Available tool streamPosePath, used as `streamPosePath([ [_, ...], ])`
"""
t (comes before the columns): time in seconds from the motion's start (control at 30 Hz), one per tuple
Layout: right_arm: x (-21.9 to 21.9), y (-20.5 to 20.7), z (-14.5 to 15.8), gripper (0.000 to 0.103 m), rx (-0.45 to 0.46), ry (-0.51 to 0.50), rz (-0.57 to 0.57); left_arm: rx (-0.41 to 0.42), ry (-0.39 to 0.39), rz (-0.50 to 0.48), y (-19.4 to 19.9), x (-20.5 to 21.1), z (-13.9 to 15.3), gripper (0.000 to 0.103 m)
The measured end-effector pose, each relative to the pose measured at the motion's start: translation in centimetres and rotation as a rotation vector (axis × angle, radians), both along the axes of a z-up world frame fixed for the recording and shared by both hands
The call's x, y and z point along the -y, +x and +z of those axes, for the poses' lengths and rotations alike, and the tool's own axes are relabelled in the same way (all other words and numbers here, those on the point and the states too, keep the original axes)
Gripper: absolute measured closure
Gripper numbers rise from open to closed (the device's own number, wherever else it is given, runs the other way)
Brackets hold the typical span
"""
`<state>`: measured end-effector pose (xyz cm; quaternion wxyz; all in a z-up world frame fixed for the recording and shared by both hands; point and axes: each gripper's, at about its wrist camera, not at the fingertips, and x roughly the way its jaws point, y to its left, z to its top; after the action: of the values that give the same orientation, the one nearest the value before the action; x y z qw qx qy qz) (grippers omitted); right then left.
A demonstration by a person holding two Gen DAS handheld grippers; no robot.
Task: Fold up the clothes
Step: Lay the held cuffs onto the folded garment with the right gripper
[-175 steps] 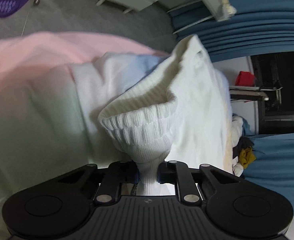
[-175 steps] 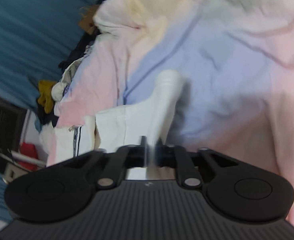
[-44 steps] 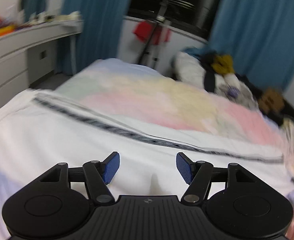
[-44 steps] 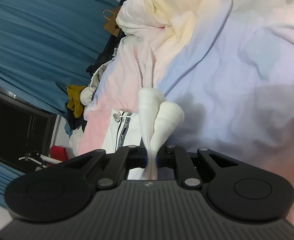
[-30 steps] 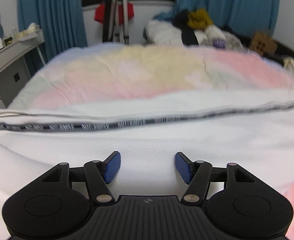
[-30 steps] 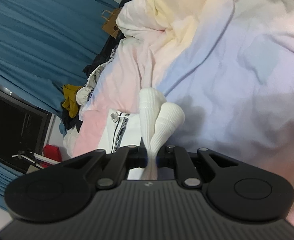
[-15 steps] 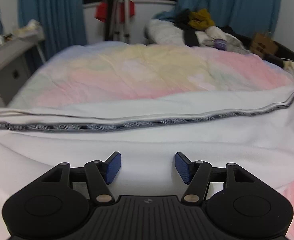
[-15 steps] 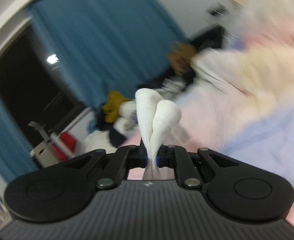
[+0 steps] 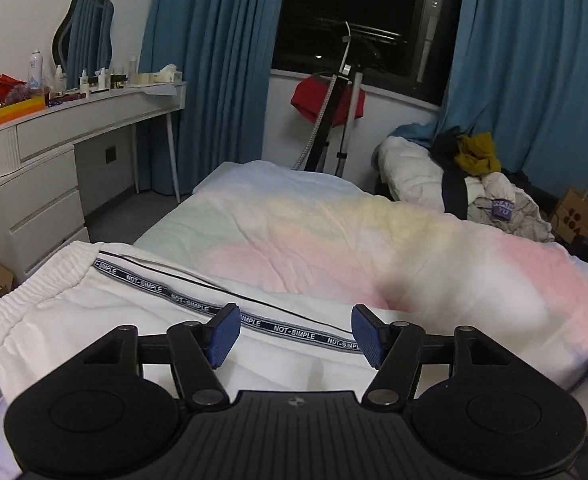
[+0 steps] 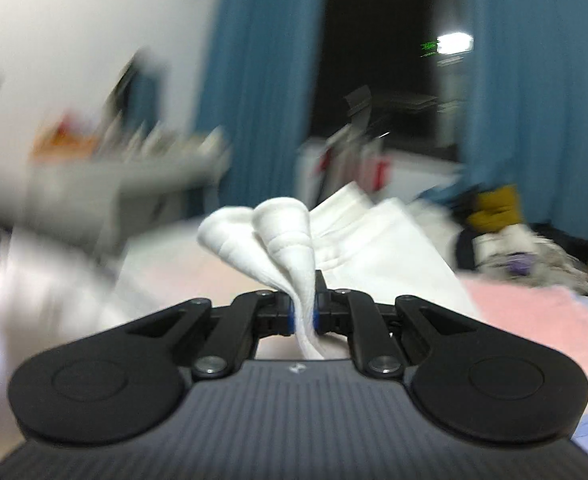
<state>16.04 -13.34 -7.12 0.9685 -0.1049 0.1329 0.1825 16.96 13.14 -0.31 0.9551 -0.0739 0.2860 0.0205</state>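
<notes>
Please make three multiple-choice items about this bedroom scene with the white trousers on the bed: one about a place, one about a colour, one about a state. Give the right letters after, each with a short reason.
1. Where does the elastic waistband of the white trousers lie in the left wrist view?
A. At the left end of the garment
B. Over the pile of clothes by the window
C. On the dressing table

2. What colour are the curtains?
A. Red
B. Blue
C. Yellow

3. What is the state of the right gripper?
A. Wide open and empty
B. Shut on a white ribbed cuff
C. Shut on a black strap

Answers:
1 A: the gathered waistband sits at the left, near the edge of the bed.
2 B: blue folds hang on both sides of the dark window.
3 B: the white ribbed cuff is pinched between the closed jaws, while the left gripper stands open and empty.
</notes>
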Motion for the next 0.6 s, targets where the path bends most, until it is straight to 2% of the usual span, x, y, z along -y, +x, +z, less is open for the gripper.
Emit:
streamPosePath([
  [0.03, -1.7, -0.1, -2.1, 0.092, -0.045, -0.063, 0.033, -0.004, -0.008, -0.006, 0.0, -0.2, 0.0, 0.039],
  [0.13, -4.1, 0.0, -7.3, 0.092, -0.185, -0.158, 0.053, -0.016, -0.027, -0.022, 0.1, -0.4, -0.2, 0.038],
  [0.3, -2.8, 0.4, -6.4, 0.092, -0.216, -0.047, 0.044, -0.028, -0.029, -0.04, 0.4, 0.7, -0.9, 0.038],
  [0.47, -4.2, -2.0, -6.1, 0.091, -0.187, -0.029, 0.049, -0.045, -0.03, -0.051, 0.7, 1.6, -1.6, 0.037],
  [0.6, -3.6, -1.2, -5.7, 0.091, -0.213, 0.034, 0.047, -0.057, -0.029, -0.049, 0.8, 2.3, -2.2, 0.037],
])
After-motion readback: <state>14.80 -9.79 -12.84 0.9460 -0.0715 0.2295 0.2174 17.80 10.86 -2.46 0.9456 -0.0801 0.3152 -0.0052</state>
